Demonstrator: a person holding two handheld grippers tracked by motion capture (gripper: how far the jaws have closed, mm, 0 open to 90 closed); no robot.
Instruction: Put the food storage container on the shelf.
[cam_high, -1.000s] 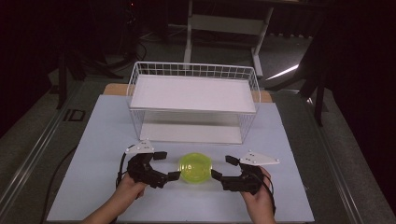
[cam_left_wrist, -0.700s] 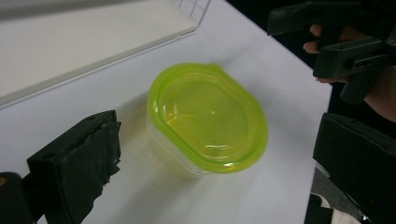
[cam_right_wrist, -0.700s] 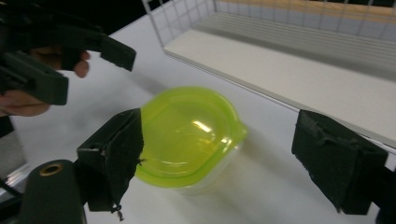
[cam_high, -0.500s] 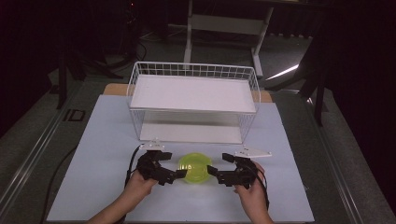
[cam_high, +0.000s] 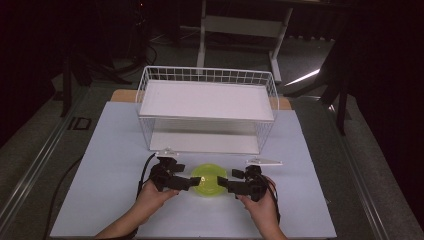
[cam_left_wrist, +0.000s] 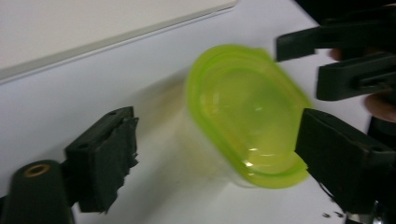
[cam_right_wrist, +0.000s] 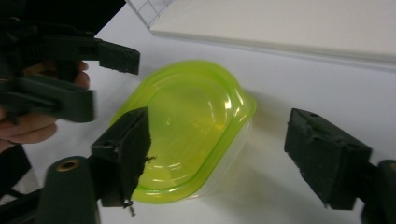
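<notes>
Container (cam_high: 209, 180), lime lid, on white tabletop (cam_high: 115, 150); room dark, prob. unlit.

Sits on the table (cam_high: 115, 150), near the front edge: a small tub (cam_high: 209, 180) with a lid (cam_left_wrist: 243, 116) on top. Left of the tub, very close: the left gripper (cam_high: 192, 183), pointing right at it. Right of the tub, very close: the right gripper (cam_high: 220, 184), pointing left at it. So, tub in the middle, between the two. Behind the tub, farther back on the table: a wire basket (cam_high: 207, 80) with a flat board (cam_high: 207, 100) lying across its top and another board (cam_high: 202, 141) down at its bottom. Behind the table, on the floor: a stand (cam_high: 240, 25).
</notes>
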